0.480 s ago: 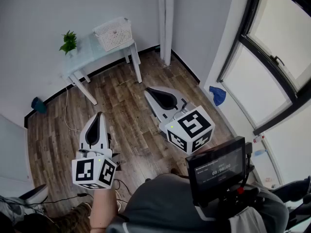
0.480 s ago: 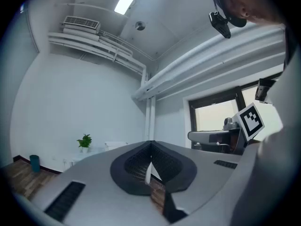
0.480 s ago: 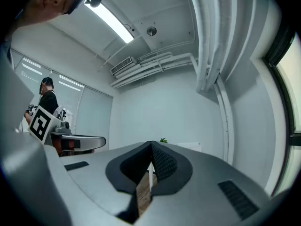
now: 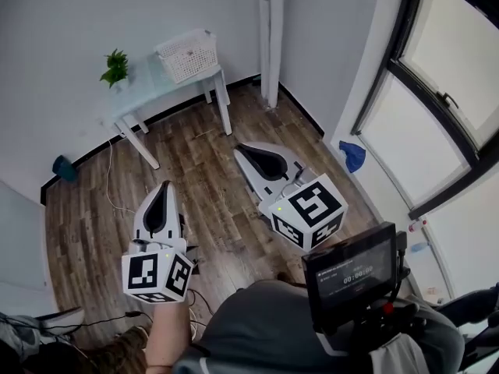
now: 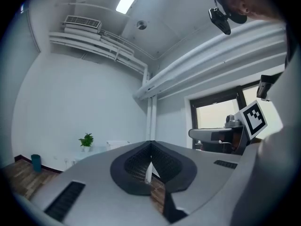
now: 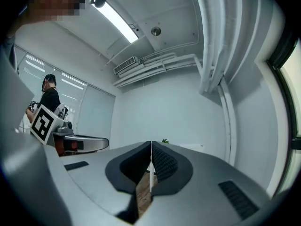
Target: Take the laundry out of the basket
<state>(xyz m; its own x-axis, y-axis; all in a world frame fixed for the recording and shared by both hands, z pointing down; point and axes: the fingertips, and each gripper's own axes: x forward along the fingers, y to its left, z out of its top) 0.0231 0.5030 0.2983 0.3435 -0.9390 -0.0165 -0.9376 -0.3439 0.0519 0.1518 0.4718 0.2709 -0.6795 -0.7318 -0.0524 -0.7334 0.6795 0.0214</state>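
Observation:
A white laundry basket (image 4: 187,54) stands on a small pale table (image 4: 148,84) against the far wall in the head view, beside a potted plant (image 4: 115,67). What it holds cannot be seen from here. My left gripper (image 4: 163,185) hovers over the wooden floor at the lower left, jaws shut and empty. My right gripper (image 4: 240,149) is held out at centre, also shut with nothing in it. Both point toward the table and are well short of it. The left gripper view shows the plant (image 5: 86,140) and basket (image 5: 117,144) far ahead.
A blue cloth (image 4: 352,155) lies on the floor by the window wall at right. A teal object (image 4: 63,167) sits by the left wall, with a thin cable (image 4: 109,179) running across the floor. A white pipe column (image 4: 270,37) rises behind the table. A monitor (image 4: 352,273) is mounted near the person's body.
The view has shifted slightly; both grippers sit a little lower and to the right in the picture. Their jaws stay shut.

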